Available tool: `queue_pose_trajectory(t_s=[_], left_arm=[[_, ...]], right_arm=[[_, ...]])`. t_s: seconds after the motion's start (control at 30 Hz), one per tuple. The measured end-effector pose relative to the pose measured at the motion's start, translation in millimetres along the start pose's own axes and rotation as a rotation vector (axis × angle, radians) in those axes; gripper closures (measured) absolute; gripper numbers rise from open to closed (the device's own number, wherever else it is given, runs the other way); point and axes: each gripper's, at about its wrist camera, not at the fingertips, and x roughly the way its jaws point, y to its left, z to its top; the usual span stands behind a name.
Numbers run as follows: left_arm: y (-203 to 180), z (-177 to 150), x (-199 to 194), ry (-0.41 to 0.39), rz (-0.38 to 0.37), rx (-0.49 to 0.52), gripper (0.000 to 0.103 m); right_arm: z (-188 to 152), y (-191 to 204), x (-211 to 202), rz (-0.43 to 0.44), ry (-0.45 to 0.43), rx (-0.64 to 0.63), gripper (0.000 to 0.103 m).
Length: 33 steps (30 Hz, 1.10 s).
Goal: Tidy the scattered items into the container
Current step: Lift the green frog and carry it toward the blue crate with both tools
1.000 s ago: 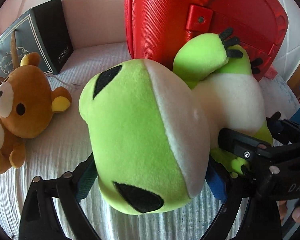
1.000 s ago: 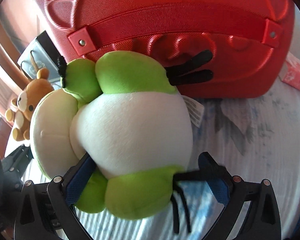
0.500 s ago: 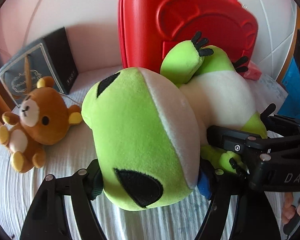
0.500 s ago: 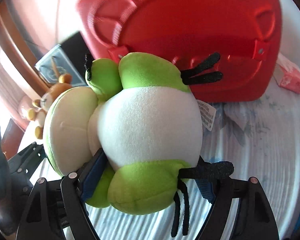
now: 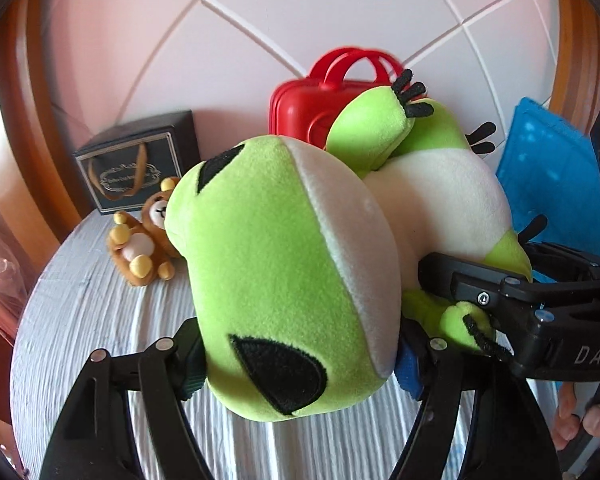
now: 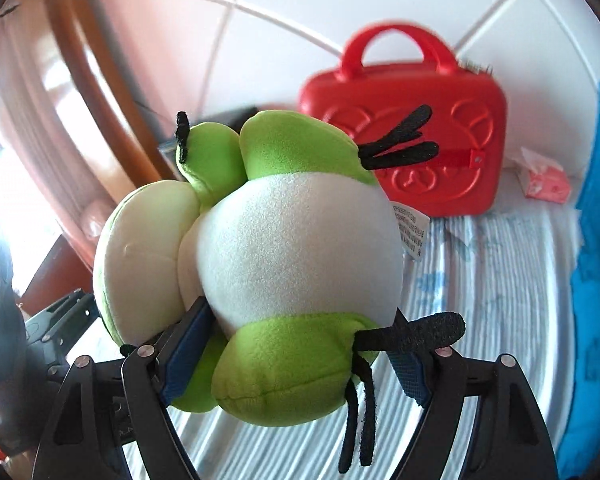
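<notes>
A big green and white plush frog (image 5: 284, 264) is held up above the bed by both grippers. My left gripper (image 5: 300, 360) is shut on its head. My right gripper (image 6: 292, 352) is shut on its white belly and legs (image 6: 300, 256), and its black frame shows at the right of the left wrist view (image 5: 500, 296). A closed red carry case (image 6: 420, 160) with a handle stands at the back against the headboard; it also shows in the left wrist view (image 5: 308, 112). A brown teddy bear (image 5: 144, 240) lies on the bedspread at left.
A dark gift bag (image 5: 136, 164) stands at the back left behind the bear. A blue plastic container (image 5: 556, 184) is at the right, seen also in the right wrist view (image 6: 596, 280). A small pink packet (image 6: 544, 180) lies beside the case. Striped white bedspread (image 5: 80, 340) below.
Both grippers have lifted the frog up and pulled back from the red case, which now looks much smaller and farther. The bear and gift bag also look farther away.
</notes>
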Motion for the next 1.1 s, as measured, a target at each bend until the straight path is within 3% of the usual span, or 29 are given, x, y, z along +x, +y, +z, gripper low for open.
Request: queue_pose_trajectory(t_s=[0.17,0.43,0.8,1.1], left_arm=[[-17,-18,-60,-0.063,0.024,-0.001,0.030],[-32,-43,-115,-0.105,0.032,0.017,0.030],[-42,-76,-186,-0.174,-0.087,0.072,0.030],[-86,-87,-225,-0.216,-0.182,0.123,0.030]], right_arm=[[-24,31,-52,0.017,-0.056,-0.039,0.021],[-67,42,-115,0.039,-0.101,-0.063,0.021],[-109,74,-193,-0.065,-0.170,-0.039,0.021],[-138,72,-261,-0.156,-0.217,-0.003,0.021]])
